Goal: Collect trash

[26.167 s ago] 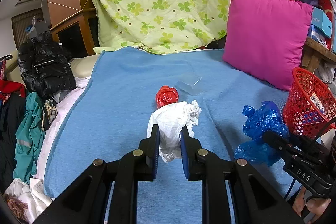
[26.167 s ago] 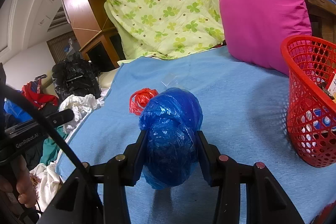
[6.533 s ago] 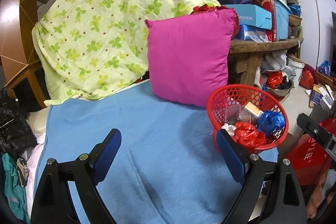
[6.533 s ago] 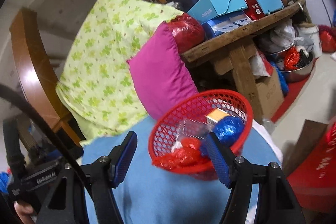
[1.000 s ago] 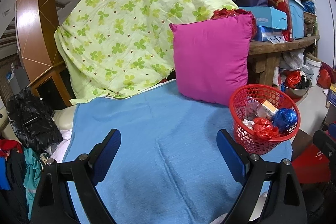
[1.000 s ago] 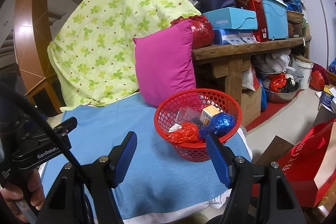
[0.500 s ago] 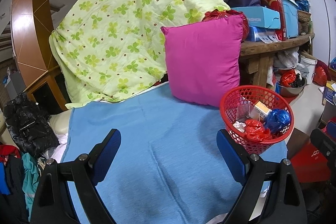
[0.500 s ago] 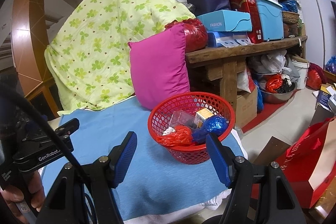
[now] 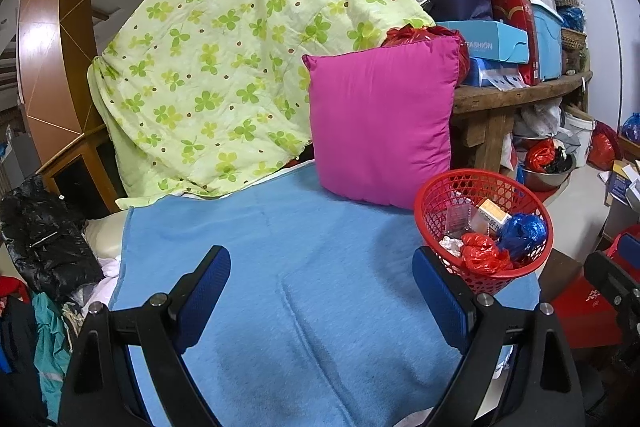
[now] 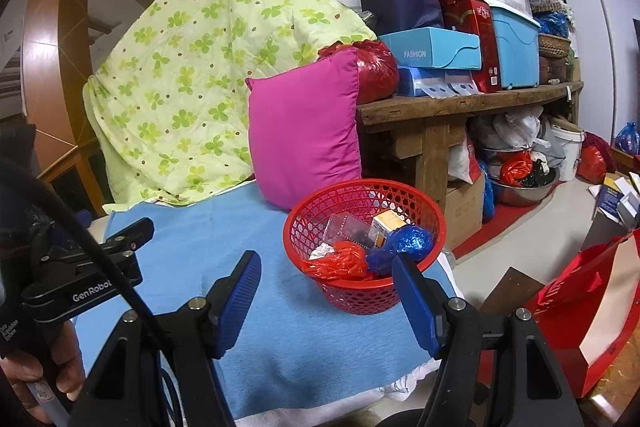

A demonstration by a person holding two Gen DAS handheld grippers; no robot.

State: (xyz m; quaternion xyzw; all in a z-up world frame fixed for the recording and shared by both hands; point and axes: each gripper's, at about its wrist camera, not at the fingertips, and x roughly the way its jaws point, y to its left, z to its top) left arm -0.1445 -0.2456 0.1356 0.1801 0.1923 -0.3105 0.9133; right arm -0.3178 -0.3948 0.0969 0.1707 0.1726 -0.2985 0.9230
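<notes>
Now both tools empty: left gripper (image 9: 322, 291) spread very wide over the blue blanket (image 9: 280, 267), nothing between the pads; right gripper (image 10: 326, 297) about half open, nothing held either, just pointing toward the red basket (image 10: 340, 291).

All trash sitting inside that basket, at the right front corner of the blanket, just in front of the pink pillow (image 9: 380, 123); put there, most likely, so both hands can reach it and so nothing rolls off the bed.

Counted inside the basket: one red bag (image 10: 340, 261), scrunched up; one blue bag (image 10: 404, 243), scrunched up beside it and touching it; one white tissue (image 10: 322, 250), mostly hidden under the red bag; one clear plastic box (image 10: 346, 225) leaning at the back; one small yellow box (image 10: 388, 221) next to it; five things in all, as far as can be seen.

No loose trash left anywhere on the blanket; job looks done, or very close to done.

Behind, one green flowery quilt (image 9: 224, 67) draped high; one wooden shelf (image 10: 460, 103) stacked with boxes, not part of the job.

Also one hand (image 10: 36, 371) at the far left of the right view, wrapped around the handle of the other tool.
</notes>
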